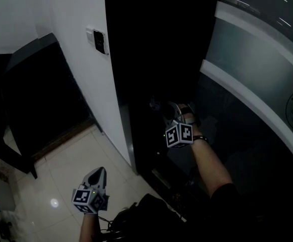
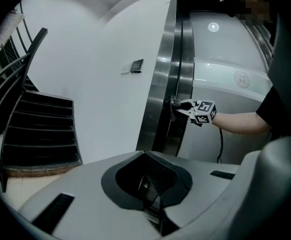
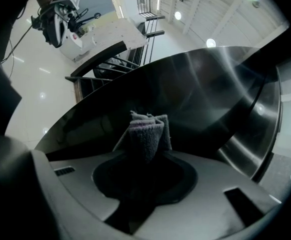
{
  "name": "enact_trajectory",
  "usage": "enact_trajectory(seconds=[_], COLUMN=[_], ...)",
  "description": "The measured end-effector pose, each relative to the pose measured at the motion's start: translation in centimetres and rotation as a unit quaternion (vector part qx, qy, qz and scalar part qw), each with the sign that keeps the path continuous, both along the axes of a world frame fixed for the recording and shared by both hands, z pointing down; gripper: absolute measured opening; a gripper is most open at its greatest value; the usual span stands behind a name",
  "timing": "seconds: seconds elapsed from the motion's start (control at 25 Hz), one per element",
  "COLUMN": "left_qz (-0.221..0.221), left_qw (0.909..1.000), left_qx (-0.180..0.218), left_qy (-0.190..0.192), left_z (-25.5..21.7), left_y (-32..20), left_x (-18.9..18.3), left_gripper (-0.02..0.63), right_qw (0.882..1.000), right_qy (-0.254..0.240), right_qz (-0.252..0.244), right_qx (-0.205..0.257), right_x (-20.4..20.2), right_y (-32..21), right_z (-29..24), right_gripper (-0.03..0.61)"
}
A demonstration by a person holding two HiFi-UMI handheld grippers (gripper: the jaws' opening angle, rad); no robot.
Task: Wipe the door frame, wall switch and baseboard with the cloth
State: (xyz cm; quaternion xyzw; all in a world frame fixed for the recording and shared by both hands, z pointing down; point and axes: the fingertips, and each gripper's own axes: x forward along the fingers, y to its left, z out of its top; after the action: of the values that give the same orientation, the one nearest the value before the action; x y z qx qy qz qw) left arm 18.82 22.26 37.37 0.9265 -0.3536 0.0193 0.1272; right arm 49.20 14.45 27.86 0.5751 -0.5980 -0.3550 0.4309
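Two tongs show in the head view. The left tongs (image 1: 100,173) hang low over the pale tiled floor (image 1: 66,160), well apart from the right tongs (image 1: 163,110). The right tongs reach out on a bare forearm (image 1: 209,160) to the dark door frame (image 1: 131,59). A small bunch of cloth (image 1: 154,105) sits at their tip, against the frame. The wall switch (image 1: 100,41) is mounted higher up on the white wall (image 1: 71,14), left of the frame.

From the left gripper view, the left tongs (image 2: 152,191) are pressed together with nothing between them. Beyond them the right tongs (image 2: 183,105) meet the steel door frame (image 2: 160,79) at mid height. The wall switch (image 2: 137,65) is to the left, a dark staircase (image 2: 35,129) further left, and a glass panel (image 2: 225,79) to the right.

From the right gripper view, the right tongs (image 3: 146,151) are pinching the folded grey cloth (image 3: 148,129), which stands up close to the brushed metal of the door frame (image 3: 210,84); actual contact cannot be made out. The left tongs (image 3: 55,16) show far off at upper left
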Motion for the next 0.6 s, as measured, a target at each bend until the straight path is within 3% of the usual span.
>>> enact_trajectory(seconds=[0.6], left_qz=[0.001], left_qw=[0.9999], left_qx=[-0.002], left_qy=[-0.016], left_z=[0.4], left_y=[-0.9], left_x=[1.0], left_gripper=[0.0], right_qw=[0.999], right_qy=[-0.004], right_qz=[-0.007], right_qx=[-0.044], right_x=[0.1], right_y=[0.1], right_z=[6.1], right_gripper=[0.098])
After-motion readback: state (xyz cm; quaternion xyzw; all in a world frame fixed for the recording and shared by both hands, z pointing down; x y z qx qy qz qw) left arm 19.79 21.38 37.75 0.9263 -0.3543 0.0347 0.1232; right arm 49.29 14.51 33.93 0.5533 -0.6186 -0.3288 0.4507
